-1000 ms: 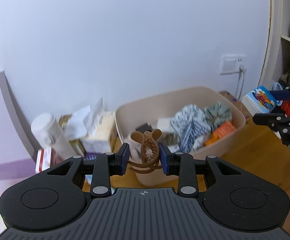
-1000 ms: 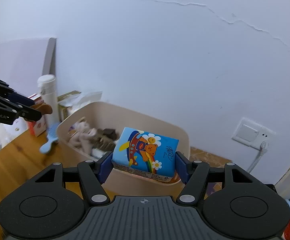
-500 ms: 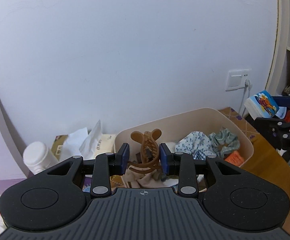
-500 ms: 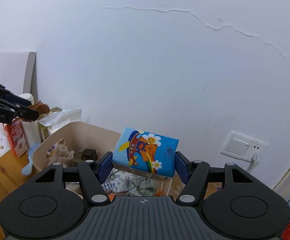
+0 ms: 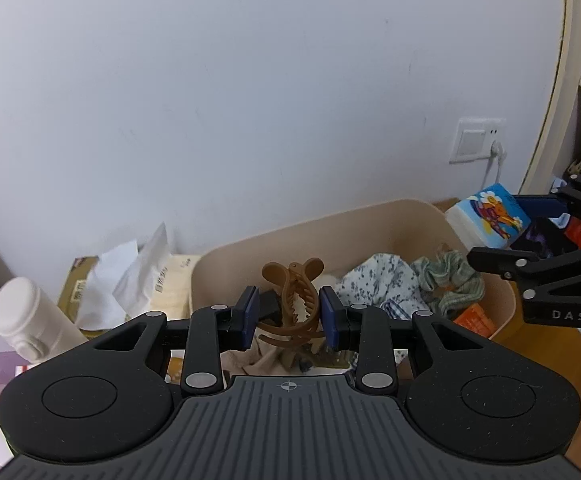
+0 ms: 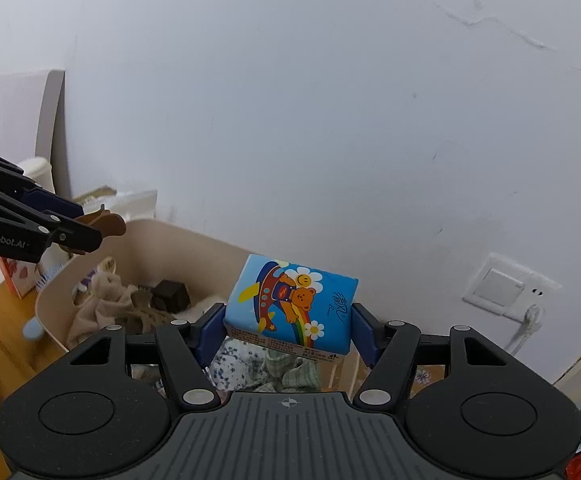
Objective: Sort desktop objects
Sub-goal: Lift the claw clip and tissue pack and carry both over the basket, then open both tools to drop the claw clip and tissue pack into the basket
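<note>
Against a cracked white wall, a beige bin (image 5: 370, 220) already holds cloth and oddments. Left gripper (image 5: 289, 314) clamps a brown hair claw (image 5: 292, 296), right gripper (image 6: 288, 326) a cartoon tissue pack (image 6: 290, 304), both above the bin, neither dropped in yet.

Brown hair claw (image 5: 292, 300), blue tissue pack (image 6: 290, 304) (rainbow, bear print), beige bin (image 5: 370, 224)

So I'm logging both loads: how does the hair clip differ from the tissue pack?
The hair clip is brown, toothed and slim, gripped narrowly by the left hand-held gripper. The tissue pack is blue, boxy and cartoon-printed, spreading the right hand-held gripper wider. Both are held above the beige bin.
</note>
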The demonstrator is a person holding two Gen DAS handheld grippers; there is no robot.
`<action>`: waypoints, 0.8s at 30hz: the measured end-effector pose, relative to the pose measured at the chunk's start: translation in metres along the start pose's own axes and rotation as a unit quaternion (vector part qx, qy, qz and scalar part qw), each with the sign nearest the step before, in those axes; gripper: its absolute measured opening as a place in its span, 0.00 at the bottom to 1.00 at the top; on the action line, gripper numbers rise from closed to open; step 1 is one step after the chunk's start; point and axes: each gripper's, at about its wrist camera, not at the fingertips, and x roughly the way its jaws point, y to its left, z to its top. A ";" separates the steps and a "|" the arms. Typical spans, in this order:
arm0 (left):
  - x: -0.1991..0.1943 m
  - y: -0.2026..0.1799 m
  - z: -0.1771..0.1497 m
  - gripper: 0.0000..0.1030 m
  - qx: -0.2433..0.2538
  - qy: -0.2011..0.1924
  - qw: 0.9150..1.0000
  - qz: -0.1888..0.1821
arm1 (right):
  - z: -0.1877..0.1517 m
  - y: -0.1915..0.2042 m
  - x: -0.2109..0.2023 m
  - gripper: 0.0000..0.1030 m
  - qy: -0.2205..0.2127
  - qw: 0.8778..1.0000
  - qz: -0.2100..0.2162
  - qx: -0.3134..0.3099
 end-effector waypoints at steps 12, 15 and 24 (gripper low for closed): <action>0.039 0.001 -0.009 0.32 -0.005 0.051 0.998 0.025 | -0.001 0.007 0.036 0.61 0.049 0.998 0.018 -0.020; 0.048 0.004 -0.014 0.32 -0.010 0.065 0.997 0.027 | -0.002 0.009 0.043 0.61 0.065 0.997 0.024 -0.021; 0.063 0.004 -0.027 0.32 -0.013 0.101 0.995 0.014 | -0.006 0.015 0.054 0.61 0.103 0.994 0.036 -0.021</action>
